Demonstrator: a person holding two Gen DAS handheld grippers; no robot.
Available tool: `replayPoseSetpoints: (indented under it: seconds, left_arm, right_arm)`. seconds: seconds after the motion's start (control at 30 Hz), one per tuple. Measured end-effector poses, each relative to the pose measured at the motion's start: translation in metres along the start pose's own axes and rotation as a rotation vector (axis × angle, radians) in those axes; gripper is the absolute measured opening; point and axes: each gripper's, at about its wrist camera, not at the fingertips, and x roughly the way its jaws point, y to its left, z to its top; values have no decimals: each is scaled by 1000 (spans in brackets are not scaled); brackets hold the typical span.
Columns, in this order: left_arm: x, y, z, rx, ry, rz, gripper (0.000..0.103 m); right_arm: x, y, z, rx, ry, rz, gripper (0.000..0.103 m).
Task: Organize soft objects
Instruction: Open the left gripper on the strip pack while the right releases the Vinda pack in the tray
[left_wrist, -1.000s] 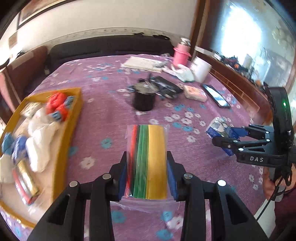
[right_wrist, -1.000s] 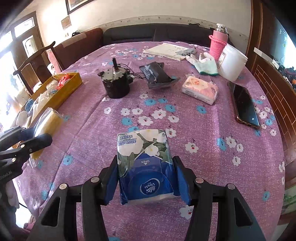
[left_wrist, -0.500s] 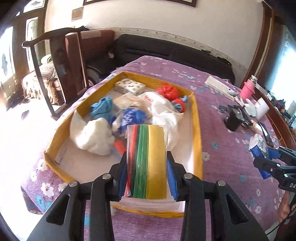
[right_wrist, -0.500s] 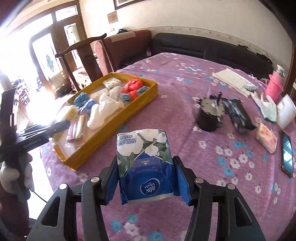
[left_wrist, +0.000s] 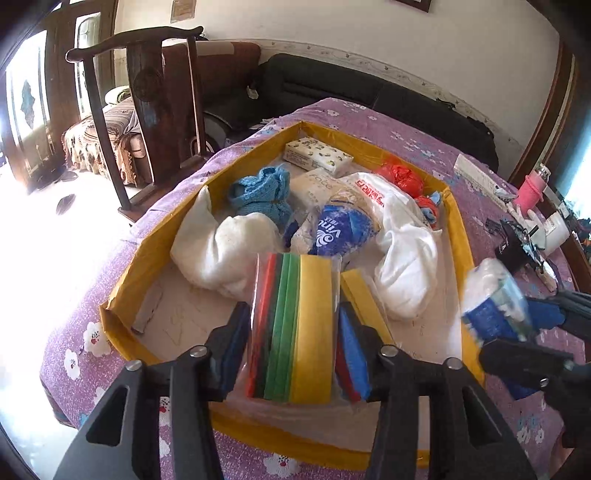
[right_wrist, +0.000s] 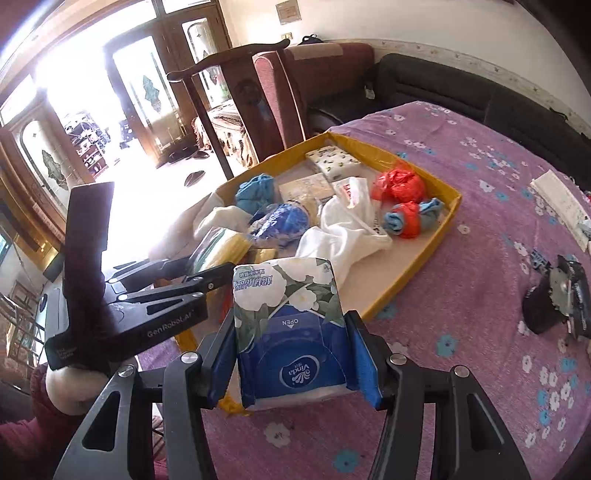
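Both tongs now reach the tray; left tongs just spread around sponge pack; right tongs pinch tissue pack.

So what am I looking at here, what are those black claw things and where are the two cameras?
Those are tools, not a robot: a person carries one two-fingered hand-held gripper in each hand, and each has a wide-angle camera looking along its fingers. The left hand-held gripper has just been opening its jaws around a clear packet of red, green and yellow sponge cloths, over a shallow yellow cardboard tray. The right hand-held gripper clamps a blue and white flowered tissue pack. The tray sits on a purple flowered tablecloth and already holds white cloths, red plastic bags and blue knitted fabric.
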Motion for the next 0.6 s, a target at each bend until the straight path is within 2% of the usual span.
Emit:
replayPoseSetpoints:
  seconds: [0.1, 0.2, 0.27, 0.4, 0.5, 0.6]
  left_arm:
    - [-12, 15, 1, -59, -44, -55, 58]
    - [-30, 28, 2, -82, -112, -36, 66]
    - [-40, 33, 3, -78, -152, 10, 72]
    - [-51, 33, 1, -49, -214, 150, 83]
    - [-51, 30, 0, -24, -232, 234, 84]
    - [-51, 24, -2, 2, -238, 285, 87]
  right_arm:
    - [19, 4, 8, 15, 28, 25, 61]
    - [34, 11, 13, 5, 56, 10, 61]
    - [43, 13, 15, 0, 80, -28, 61]
    - [53, 15, 16, -7, 107, -101, 62]
    - [53, 21, 14, -45, 98, -165, 63]
    - [44, 25, 12, -73, 70, -190, 71]
